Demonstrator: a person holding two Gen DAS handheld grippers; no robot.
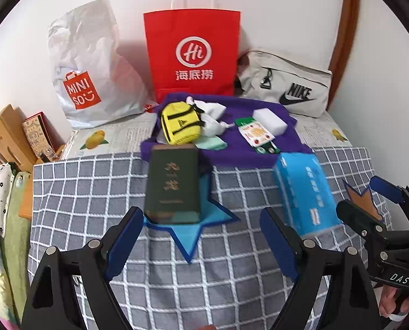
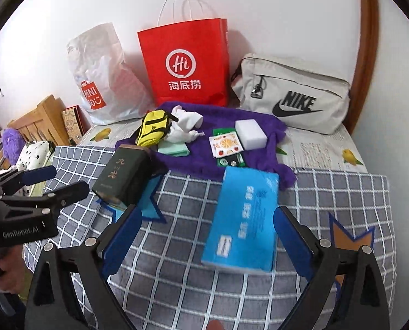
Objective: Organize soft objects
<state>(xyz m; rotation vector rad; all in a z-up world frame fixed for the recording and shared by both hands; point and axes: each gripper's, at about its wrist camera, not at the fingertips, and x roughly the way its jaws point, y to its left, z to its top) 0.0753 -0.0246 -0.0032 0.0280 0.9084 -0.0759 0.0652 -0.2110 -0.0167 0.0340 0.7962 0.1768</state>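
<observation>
A purple fuzzy cloth (image 1: 240, 148) (image 2: 204, 156) lies at the back of the checkered bedcover. On it lie a yellow mini pouch (image 1: 181, 125) (image 2: 152, 128), a white cloth (image 1: 212, 115) (image 2: 185, 126), a mint green cloth (image 1: 211, 142) (image 2: 174, 148), a white sponge (image 1: 270, 122) (image 2: 251, 133) and a fruit-print packet (image 1: 256, 133) (image 2: 225, 144). A dark green box (image 1: 174, 184) (image 2: 122, 176) stands on a blue felt star (image 1: 193, 231) (image 2: 152, 206). A blue tissue pack (image 1: 304, 192) (image 2: 242, 220) lies to the right. My left gripper (image 1: 201, 244) (image 2: 53, 181) is open and empty before the box. My right gripper (image 2: 207, 239) (image 1: 366, 198) is open and empty before the tissue pack.
A red paper bag (image 1: 193, 55) (image 2: 186, 60), a white Miniso plastic bag (image 1: 89, 66) (image 2: 100, 74) and a grey Nike bag (image 1: 289, 88) (image 2: 292, 93) stand against the wall. An orange felt star (image 1: 362, 198) (image 2: 350, 236) lies at right. A wooden bed frame (image 1: 3, 137) (image 2: 42, 121) is at left.
</observation>
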